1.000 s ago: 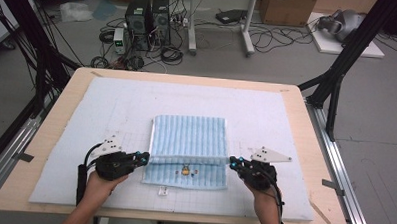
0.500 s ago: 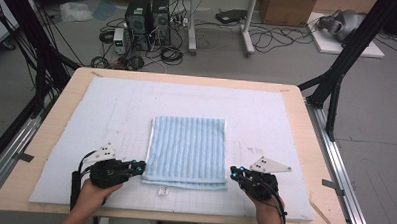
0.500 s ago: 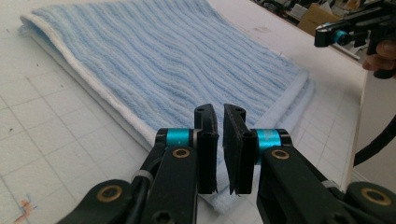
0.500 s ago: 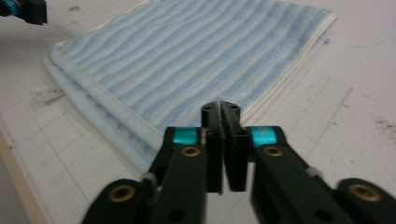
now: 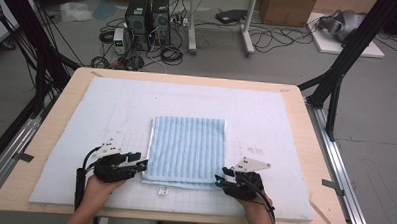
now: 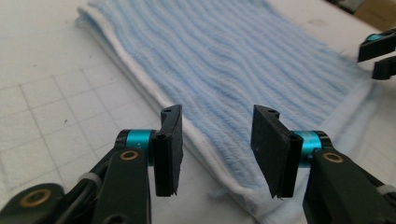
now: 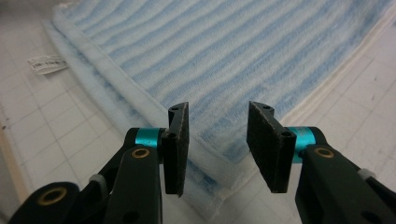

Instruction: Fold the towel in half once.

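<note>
Risk of a partial pinch first: left hand-held gripper (image 5: 140, 165) and right hand-held gripper (image 5: 219, 181) both released, jaws spread, poised at the near corners of the folded striped towel (image 5: 187, 149). Could catch just the top ply of the stack and peel the fold open on lifting. Could also pick up unevenly, one corner ahead of the other, and skew the cloth. Lying flat near the front middle of the padded tabletop (image 5: 60, 137). Close to square, long axis running slightly front to back, stripes along it, loose tag (image 5: 162, 191) just off the near edge.
</note>
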Demonstrator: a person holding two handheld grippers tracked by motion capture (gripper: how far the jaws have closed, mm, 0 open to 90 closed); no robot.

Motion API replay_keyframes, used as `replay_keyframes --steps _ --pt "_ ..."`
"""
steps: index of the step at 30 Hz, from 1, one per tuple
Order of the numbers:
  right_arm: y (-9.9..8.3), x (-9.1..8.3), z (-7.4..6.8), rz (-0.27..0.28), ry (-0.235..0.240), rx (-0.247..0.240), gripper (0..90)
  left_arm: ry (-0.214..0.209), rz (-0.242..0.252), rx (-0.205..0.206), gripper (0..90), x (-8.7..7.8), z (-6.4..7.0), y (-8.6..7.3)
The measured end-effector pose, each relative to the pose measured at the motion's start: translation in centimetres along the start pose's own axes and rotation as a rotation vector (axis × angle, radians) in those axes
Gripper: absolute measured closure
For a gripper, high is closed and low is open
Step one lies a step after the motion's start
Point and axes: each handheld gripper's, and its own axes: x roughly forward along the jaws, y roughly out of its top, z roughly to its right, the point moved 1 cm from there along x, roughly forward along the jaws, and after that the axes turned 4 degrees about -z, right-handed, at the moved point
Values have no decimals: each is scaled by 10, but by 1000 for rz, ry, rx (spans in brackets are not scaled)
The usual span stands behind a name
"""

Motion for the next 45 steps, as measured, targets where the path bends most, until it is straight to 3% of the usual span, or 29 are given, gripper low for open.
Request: replay_keyframes --steps 3,6,7,9,13,25,33,36,38,41,45 --pt "-1 8 1 -33 4 -1 639 2 -39 -18 559 8 0 0" --pt "-1 12 2 -42 22 -5 801 11 -90 -7 618 15 2 -2" --pt "0 12 1 -44 22 -11 847 16 -100 8 683 17 4 -4" --pt "0 12 0 -47 15 -24 867 22 -95 36 810 16 7 -3" --pt "1 9 -1 -39 13 -18 874 24 -76 47 858 13 9 -3" --pt "9 -12 -6 41 16 -31 875 -31 10 34 857 -9 9 5" --pt "6 -19 -16 2 8 -56 875 -65 -32 18 853 -14 14 -4" --pt "2 -16 -16 -47 -4 -56 868 -53 -59 2 785 -10 12 -6" --pt "0 -13 -15 -71 1 -46 780 -31 -51 -10 692 -9 9 -5" --pt "3 -14 -11 -32 6 -4 696 -5 -27 -9 652 -11 5 0" --pt "12 -14 -4 31 -7 5 652 1 -3 8 647 -9 -1 9"
